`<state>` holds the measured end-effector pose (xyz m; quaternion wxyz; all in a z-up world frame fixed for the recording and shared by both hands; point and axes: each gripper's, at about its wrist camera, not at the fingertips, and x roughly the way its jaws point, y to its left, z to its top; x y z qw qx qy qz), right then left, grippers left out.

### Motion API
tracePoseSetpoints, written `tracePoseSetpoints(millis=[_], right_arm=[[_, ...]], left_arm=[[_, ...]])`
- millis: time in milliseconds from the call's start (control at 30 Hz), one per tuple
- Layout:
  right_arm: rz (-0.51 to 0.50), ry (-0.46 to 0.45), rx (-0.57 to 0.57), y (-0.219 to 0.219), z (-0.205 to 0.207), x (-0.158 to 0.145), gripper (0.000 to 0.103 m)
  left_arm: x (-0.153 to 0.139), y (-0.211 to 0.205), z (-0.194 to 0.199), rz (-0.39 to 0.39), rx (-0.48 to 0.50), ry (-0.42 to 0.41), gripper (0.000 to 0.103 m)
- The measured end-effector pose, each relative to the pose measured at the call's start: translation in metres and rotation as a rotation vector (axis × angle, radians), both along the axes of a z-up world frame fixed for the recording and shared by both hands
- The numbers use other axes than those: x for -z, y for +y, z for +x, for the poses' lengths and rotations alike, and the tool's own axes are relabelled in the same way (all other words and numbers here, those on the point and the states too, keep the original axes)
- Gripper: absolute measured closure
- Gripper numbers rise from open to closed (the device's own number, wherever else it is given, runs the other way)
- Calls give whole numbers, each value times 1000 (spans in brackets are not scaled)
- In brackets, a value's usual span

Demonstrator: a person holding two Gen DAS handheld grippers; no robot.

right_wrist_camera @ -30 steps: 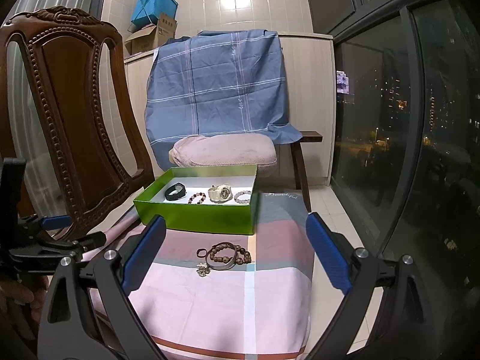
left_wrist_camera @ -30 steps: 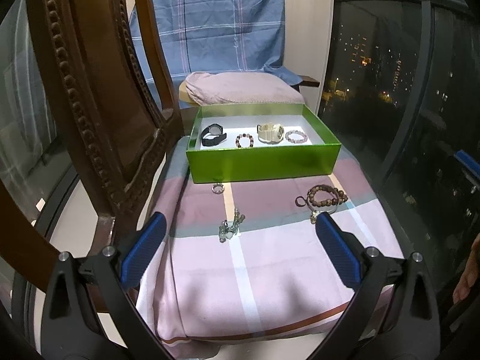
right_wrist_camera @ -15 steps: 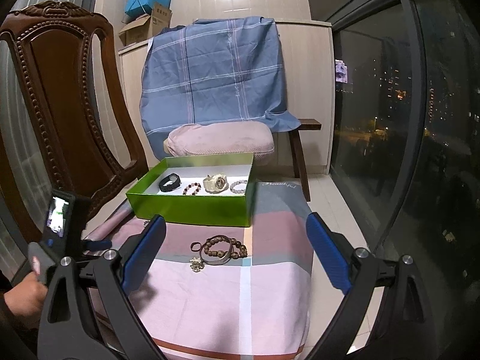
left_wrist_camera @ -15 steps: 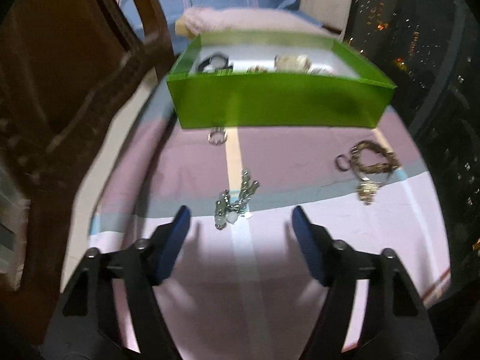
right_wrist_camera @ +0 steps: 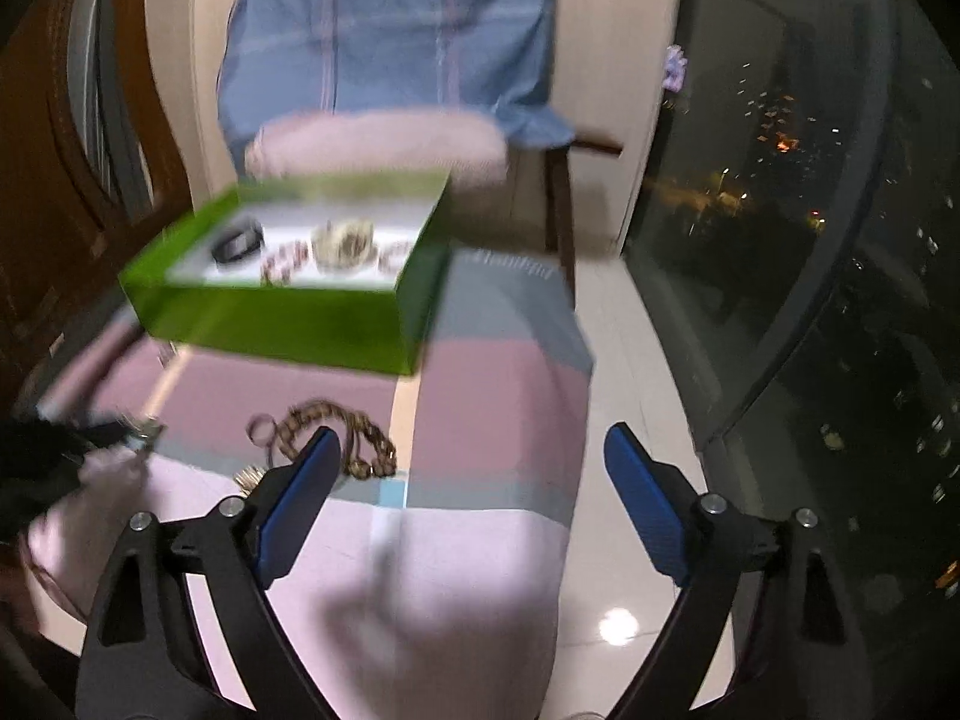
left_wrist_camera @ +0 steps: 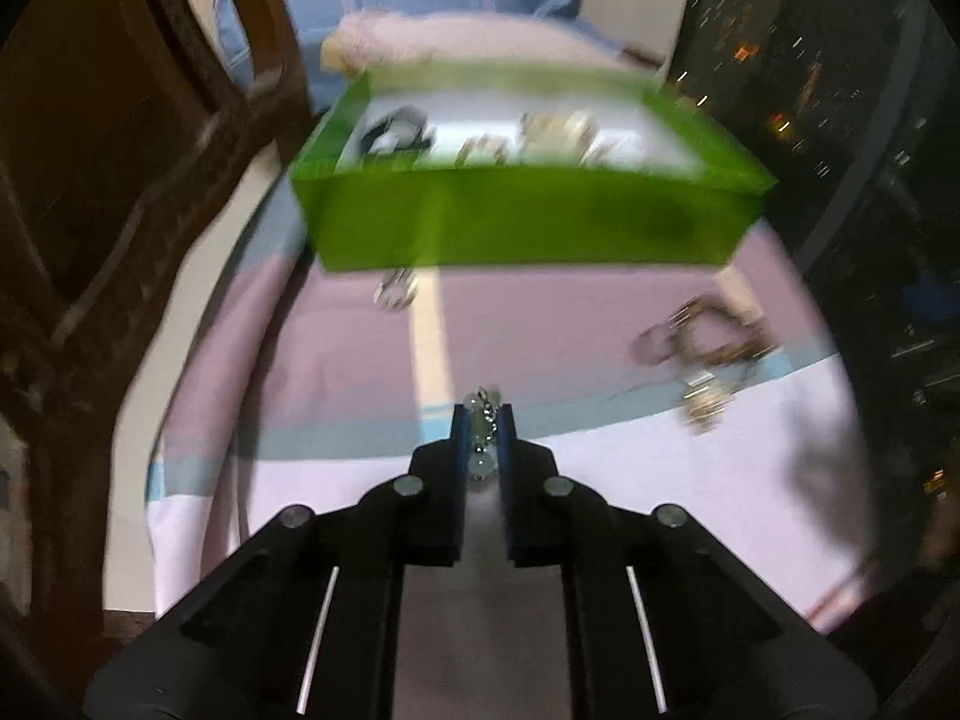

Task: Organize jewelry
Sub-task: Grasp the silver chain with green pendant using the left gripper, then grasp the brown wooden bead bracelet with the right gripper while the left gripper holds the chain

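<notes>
- The left gripper (left_wrist_camera: 480,420), black with blue pads, has its jaws nearly together, pinching a small silvery chain piece with pale beads (left_wrist_camera: 482,426) between the pads, on the grey stripe of the pink, white and grey striped cloth (left_wrist_camera: 336,360) that covers the surface.
- The right gripper (right_wrist_camera: 474,456) has its jaws wide and closing, with only the cloth between them; its left pad (right_wrist_camera: 303,501) stands in front of a brown wooden bead bracelet (right_wrist_camera: 336,426), which lies on the cloth near its right edge.
- A small metal charm (right_wrist_camera: 249,477) sits just beside that bracelet, toward the near side.
- A shallow green cardboard box with a white floor (left_wrist_camera: 528,228) stands at the far edge of the cloth.
- Inside the box lie a black watch (right_wrist_camera: 239,242), a dark bead bracelet (right_wrist_camera: 282,261), a pale cream watch (right_wrist_camera: 345,243) and what seems to be a fourth bead band at the right; motion blur makes this one hard to read.
- A small silver ring (left_wrist_camera: 396,291) lies on the cloth just in front of the box's near wall, toward its left corner.
- A carved dark wooden chair back (left_wrist_camera: 120,180) stands beyond the left edge of the cloth.
- A blue checked cloth (right_wrist_camera: 384,30) hangs behind the box, with a pink cushion (right_wrist_camera: 378,144) below it.
- A dark window with city lights (right_wrist_camera: 810,210) fills the right side.
</notes>
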<state>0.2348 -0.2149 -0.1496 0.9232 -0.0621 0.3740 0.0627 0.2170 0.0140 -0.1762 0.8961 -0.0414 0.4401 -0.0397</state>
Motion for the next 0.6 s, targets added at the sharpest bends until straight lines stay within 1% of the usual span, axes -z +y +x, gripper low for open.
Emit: tracePoseSetpoints(millis=[67,133,200,233,267,333,400,467,533,600], right_arm=[[-23,26,-15,8,9,10,19],[-71,35,-25,17,21,18,20],[-94,53,-25,20,30,25,25],[-106,73,-28,22,36,30,33],[-117,92,-33,24,40,34,45],[-139,142,-46,28,47,45,55],[-137,140,-52,31,48,44,59],[-129,148,-84,40,48,43,60],[-139,135,-94,49,46,41,60],[-133,143,-110,55,45,40,60]], left_arm=[[-26,2,-13,-22,14,-75,94],[-50,5,-26,-36,27,-144,94],[-68,12,-41,-41,33,-198,94],[-73,14,-43,-40,34,-213,94],[-79,16,-47,-37,33,-230,94],[-85,24,-50,-49,27,-240,94],[-86,29,-52,-57,23,-239,94],[-86,30,-54,-51,27,-229,94],[-85,29,-57,-53,27,-225,94],[-86,30,-56,-49,31,-225,94]])
